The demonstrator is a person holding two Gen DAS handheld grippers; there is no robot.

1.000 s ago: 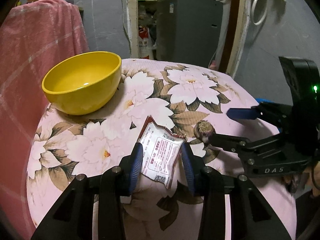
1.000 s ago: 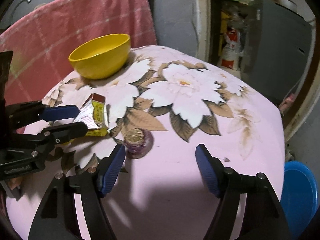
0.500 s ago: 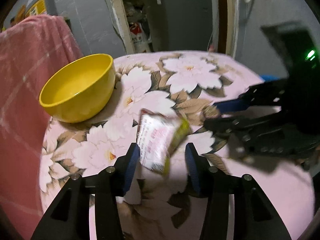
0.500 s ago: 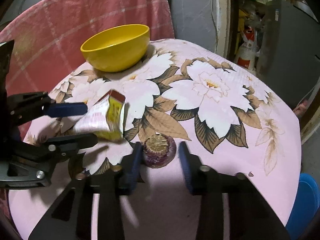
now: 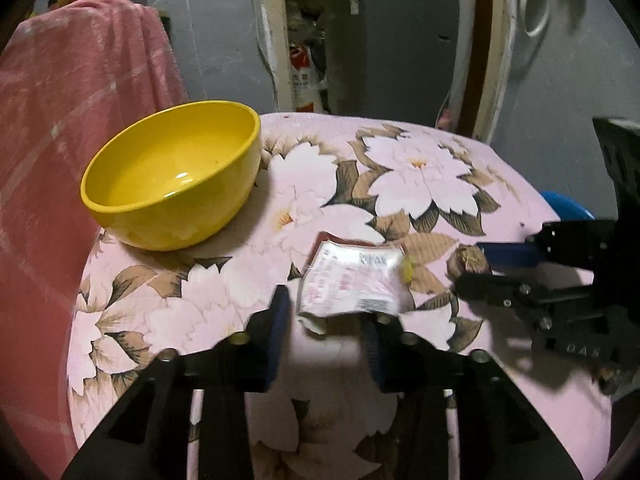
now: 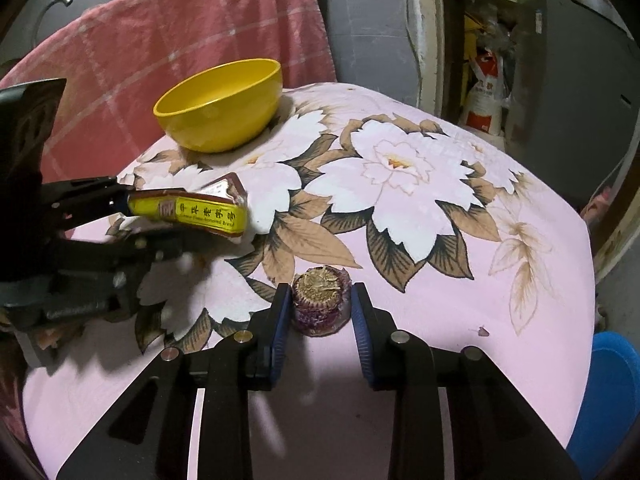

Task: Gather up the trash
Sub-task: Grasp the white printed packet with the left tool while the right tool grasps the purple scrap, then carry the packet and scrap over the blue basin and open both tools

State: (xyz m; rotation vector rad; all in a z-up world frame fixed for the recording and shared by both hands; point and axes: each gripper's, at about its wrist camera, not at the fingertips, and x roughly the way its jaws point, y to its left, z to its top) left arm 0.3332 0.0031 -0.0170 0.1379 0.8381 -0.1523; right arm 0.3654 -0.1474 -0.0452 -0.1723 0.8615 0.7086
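Observation:
A crumpled white and red packet (image 5: 350,286) with a yellow edge (image 6: 192,212) sits between the fingers of my left gripper (image 5: 324,320). Those jaws are closing and squeeze it, so it buckles and stands on its edge above the floral tablecloth (image 6: 400,208). In the right wrist view the left gripper (image 6: 160,222) reaches in from the left. My right gripper (image 6: 320,318) is shut on a small round purple scrap with a brown top (image 6: 322,300), which rests on the cloth. From the left wrist view, the right gripper (image 5: 470,264) holds this scrap (image 5: 466,258) just right of the packet.
A yellow bowl (image 5: 172,184) stands at the table's far left, beside a pink checked cloth (image 5: 60,120) draped over something. A blue tub (image 6: 612,392) sits on the floor past the table's right edge. Behind are a grey cabinet (image 5: 392,40) and a doorway.
My right jaws closed from wide apart onto the purple scrap. The packet went from lying flat to tipped up and squeezed, as the left jaws narrowed and the left gripper shifted slightly.

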